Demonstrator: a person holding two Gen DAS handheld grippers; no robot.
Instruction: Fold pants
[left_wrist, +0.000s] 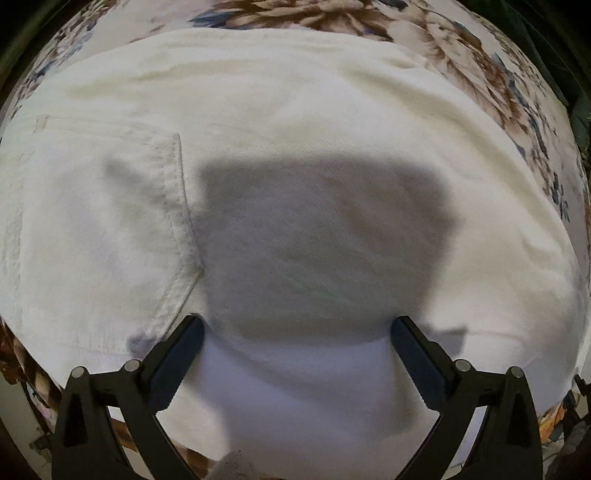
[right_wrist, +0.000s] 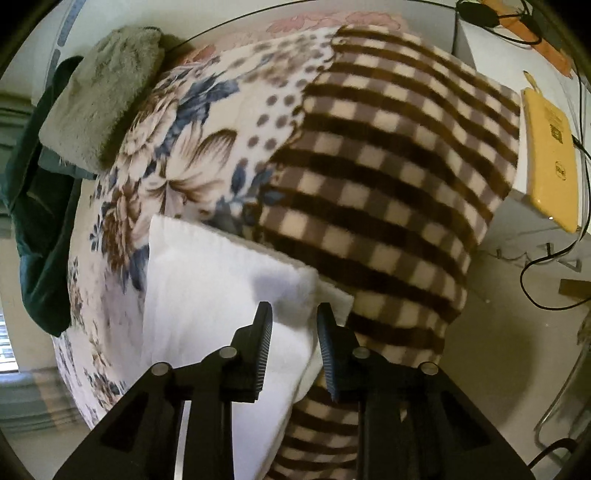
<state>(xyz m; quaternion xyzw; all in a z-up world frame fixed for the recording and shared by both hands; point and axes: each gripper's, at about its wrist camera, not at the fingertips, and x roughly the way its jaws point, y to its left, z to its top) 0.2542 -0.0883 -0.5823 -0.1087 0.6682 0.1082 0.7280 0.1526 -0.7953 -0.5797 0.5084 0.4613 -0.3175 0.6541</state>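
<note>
White pants (left_wrist: 295, 147) lie spread over a floral blanket (left_wrist: 480, 74), with a stitched back pocket (left_wrist: 110, 221) at the left. My left gripper (left_wrist: 297, 328) is open wide, just above the cloth, its shadow on the fabric. In the right wrist view a leg end of the pants (right_wrist: 207, 280) lies on the blanket. My right gripper (right_wrist: 294, 314) is partly closed over the corner of that leg end, with the white cloth showing between the jaws.
The blanket has a floral part (right_wrist: 177, 147) and a brown checked part (right_wrist: 388, 166). A grey-green towel (right_wrist: 99, 92) and dark green cloth (right_wrist: 37, 206) lie at the left. A yellow device (right_wrist: 550, 155) with cables sits at the right. The floor (right_wrist: 498, 350) is below.
</note>
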